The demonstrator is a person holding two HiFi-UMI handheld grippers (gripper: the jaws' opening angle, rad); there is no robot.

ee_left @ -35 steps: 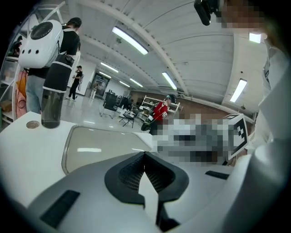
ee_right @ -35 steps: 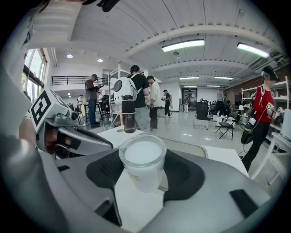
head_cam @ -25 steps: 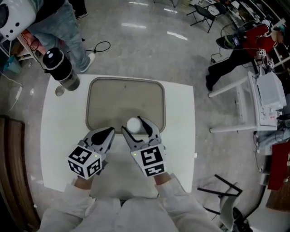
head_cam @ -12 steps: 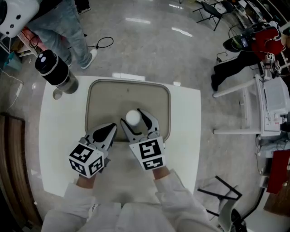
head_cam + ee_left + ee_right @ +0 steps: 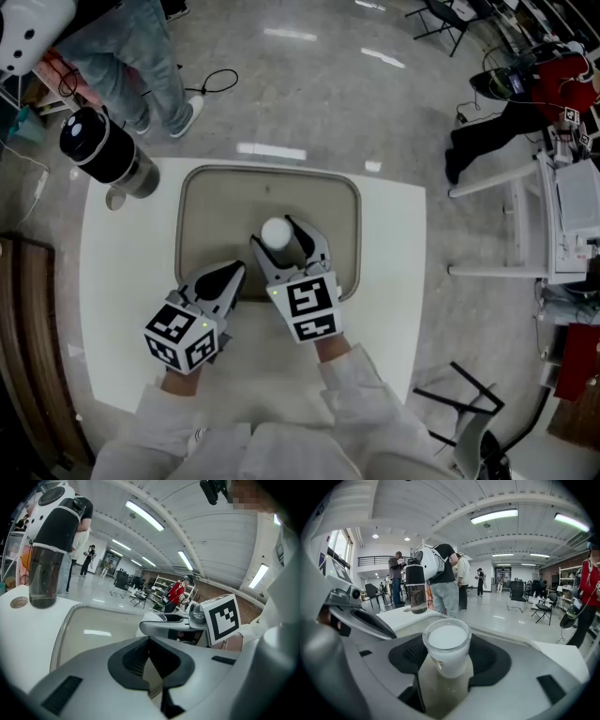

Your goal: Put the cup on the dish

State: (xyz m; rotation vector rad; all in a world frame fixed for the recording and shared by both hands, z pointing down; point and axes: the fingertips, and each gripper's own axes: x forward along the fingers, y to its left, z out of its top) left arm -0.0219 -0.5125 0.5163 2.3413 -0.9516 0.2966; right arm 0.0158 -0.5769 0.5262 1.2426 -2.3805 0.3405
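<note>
A small white cup (image 5: 276,231) sits between the jaws of my right gripper (image 5: 277,233), which is shut on it over the middle of the beige dish tray (image 5: 220,202). In the right gripper view the cup (image 5: 446,648) stands upright between the black pads (image 5: 408,654), with the tray's surface just below it; I cannot tell whether it touches. My left gripper (image 5: 232,272) hovers at the tray's front edge, left of the right one, shut with nothing in it. In the left gripper view its jaws (image 5: 154,660) meet in front of the tray (image 5: 93,623).
A dark tall bottle (image 5: 105,150) stands at the white table's (image 5: 122,309) far left corner, with a small round disc (image 5: 114,198) beside it. People, chairs and a white frame stand on the floor around the table.
My right gripper has carried the cup from the tray's front edge to its middle. The left gripper has followed a little toward the tray.
</note>
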